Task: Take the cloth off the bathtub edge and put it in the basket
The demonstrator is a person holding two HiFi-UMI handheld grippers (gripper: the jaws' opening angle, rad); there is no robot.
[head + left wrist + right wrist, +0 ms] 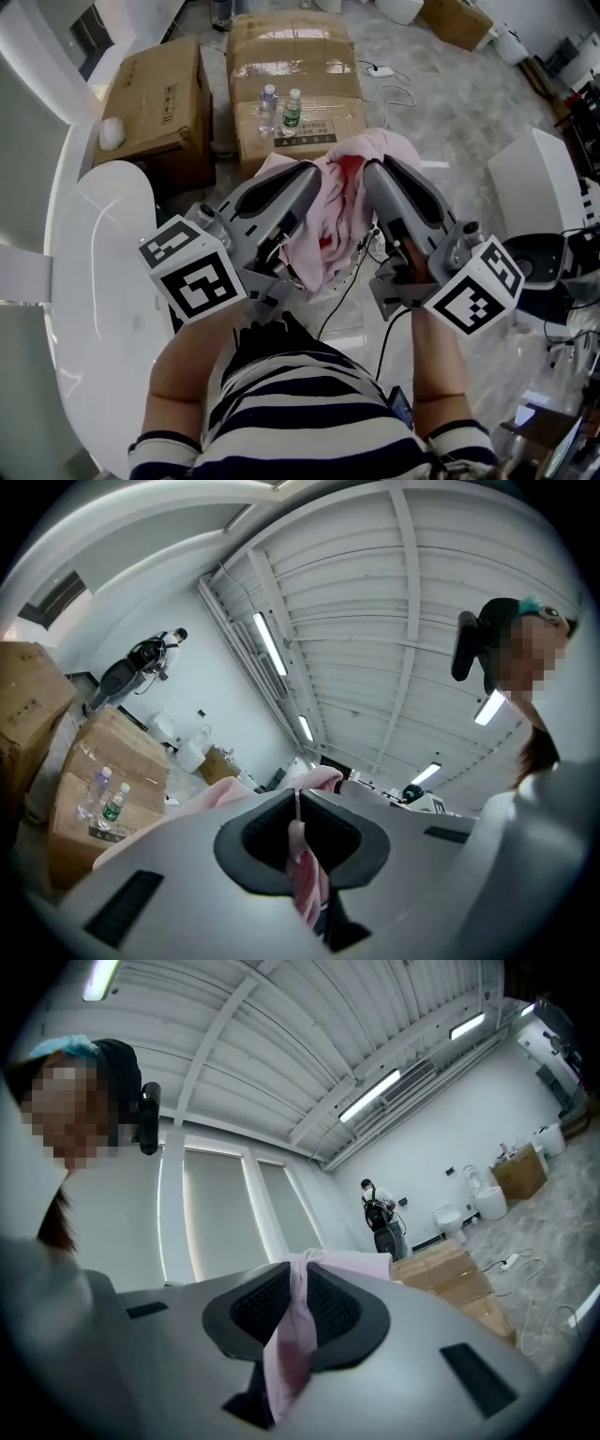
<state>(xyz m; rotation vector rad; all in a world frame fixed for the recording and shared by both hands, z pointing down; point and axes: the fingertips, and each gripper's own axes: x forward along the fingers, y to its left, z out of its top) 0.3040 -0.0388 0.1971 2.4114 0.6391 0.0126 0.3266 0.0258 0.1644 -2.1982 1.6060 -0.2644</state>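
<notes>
We see pink fabric cloth (339, 211) lifted mid-air, center frame | L gripper (311, 176) jaws pinched tight on cloth edge | R gripper (373, 174) jaws clamped on cloth too | brown cardboard box (291, 66) at 12 o'clock of cloth | white glossy bathtub rim (103, 234) at 9 o'clock.

Nothing is reading as legible text in any view. In the head view, dark stamped print is showing on the side of the cardboard box (159, 94) at the upper left, and a printed strip on the centre box (291, 56), both too small to read. Two bottles (269, 108) (292, 110) are carrying illegible labels. The marker cubes (192, 277) (473, 286) are showing only black-and-white square patterns.
</notes>
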